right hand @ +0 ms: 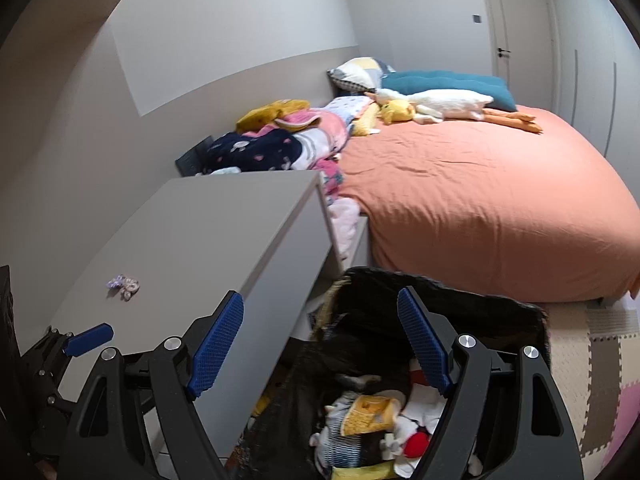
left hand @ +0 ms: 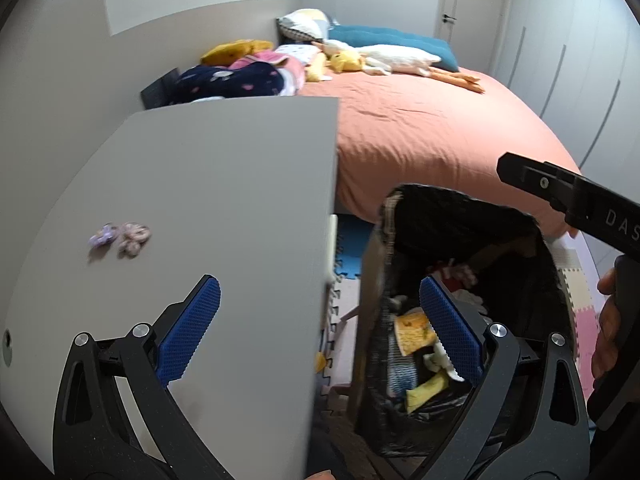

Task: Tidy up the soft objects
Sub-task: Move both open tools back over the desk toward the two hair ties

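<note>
Both of your tools were empty at this moment. Your left gripper [left hand: 320,328] had its blue pads spread wide, one over the grey dresser top [left hand: 224,184] and the other over the black-lined bin [left hand: 460,240], gripping nothing. Your right gripper [right hand: 320,344] likewise stood wide, nothing between its pads, poised above the same bin [right hand: 440,292].

The bin stood on the floor between the dresser and the foot of the bed, just beside both. It held a jumble of soft items [right hand: 372,420]: yellow, white, red and striped pieces, too tangled to name individually.

Two small scrunchies [left hand: 120,236], one lilac and one pinkish, lay touching on the dresser top, well apart from either tool.

On the bed's orange sheet [right hand: 480,200], against the far pillows, lay a long white plush goose [right hand: 448,106] and a yellow plush toy [right hand: 396,112] just beside it. A pile of folded clothes [right hand: 280,144] sat along the wall side. Foam puzzle mats [right hand: 592,360] covered the floor.
</note>
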Demonstrator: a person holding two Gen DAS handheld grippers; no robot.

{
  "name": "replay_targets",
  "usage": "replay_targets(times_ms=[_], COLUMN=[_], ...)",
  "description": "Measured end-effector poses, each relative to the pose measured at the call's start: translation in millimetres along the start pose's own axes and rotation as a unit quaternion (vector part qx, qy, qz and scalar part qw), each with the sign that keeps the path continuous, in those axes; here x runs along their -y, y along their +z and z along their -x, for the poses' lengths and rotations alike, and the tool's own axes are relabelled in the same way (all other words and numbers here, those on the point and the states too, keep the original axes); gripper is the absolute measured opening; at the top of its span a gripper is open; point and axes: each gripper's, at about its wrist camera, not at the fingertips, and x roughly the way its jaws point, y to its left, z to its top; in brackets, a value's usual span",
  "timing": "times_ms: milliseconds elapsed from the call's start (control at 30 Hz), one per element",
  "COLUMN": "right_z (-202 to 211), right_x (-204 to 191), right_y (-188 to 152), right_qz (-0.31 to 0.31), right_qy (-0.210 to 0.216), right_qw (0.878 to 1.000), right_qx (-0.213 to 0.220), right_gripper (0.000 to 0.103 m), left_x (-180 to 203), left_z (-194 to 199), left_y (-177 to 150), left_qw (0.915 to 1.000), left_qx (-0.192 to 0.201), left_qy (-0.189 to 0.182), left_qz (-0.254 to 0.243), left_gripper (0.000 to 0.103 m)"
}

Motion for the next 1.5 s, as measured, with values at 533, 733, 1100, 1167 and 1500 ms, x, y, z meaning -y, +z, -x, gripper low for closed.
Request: replay_targets(times_ms=[533, 733, 1100, 1167, 1500], right_z=[-54, -71, -109, -116, -147], right_x=[-82, -106, -157, -167, -216], right_y=[4, 4, 5, 5, 0], right_qz=[0.045, 0.059, 0.089, 0.096, 0.135], right_qy=[0.039, 0.049, 0.082, 0.089, 0.109], right_qw=[0.997, 0.995, 0.989, 0.987, 0.978], right_qx=[-0.041, -0.056, -0.084, -0.089, -0.116], right_gripper=[0.080, 0.080, 0.080, 0.080, 0.080], left_x=[-94, -122, -180, -194, -238], left_z=[4, 2, 2, 2, 6], left_y=[-10, -13, -25, -28, -42], left_qw=[0.9966, 0.9946, 0.9880, 0.9853, 0.9758], left_qx=[-0.005, -0.009, -0.021, -0.024, -0.031], left_qy=[0.051, 0.062, 0.097, 0.104, 0.128], left_qz=[0.064, 0.082, 0.118, 0.133, 0.174], left_gripper=[0.097, 0.097, 0.097, 0.097, 0.097])
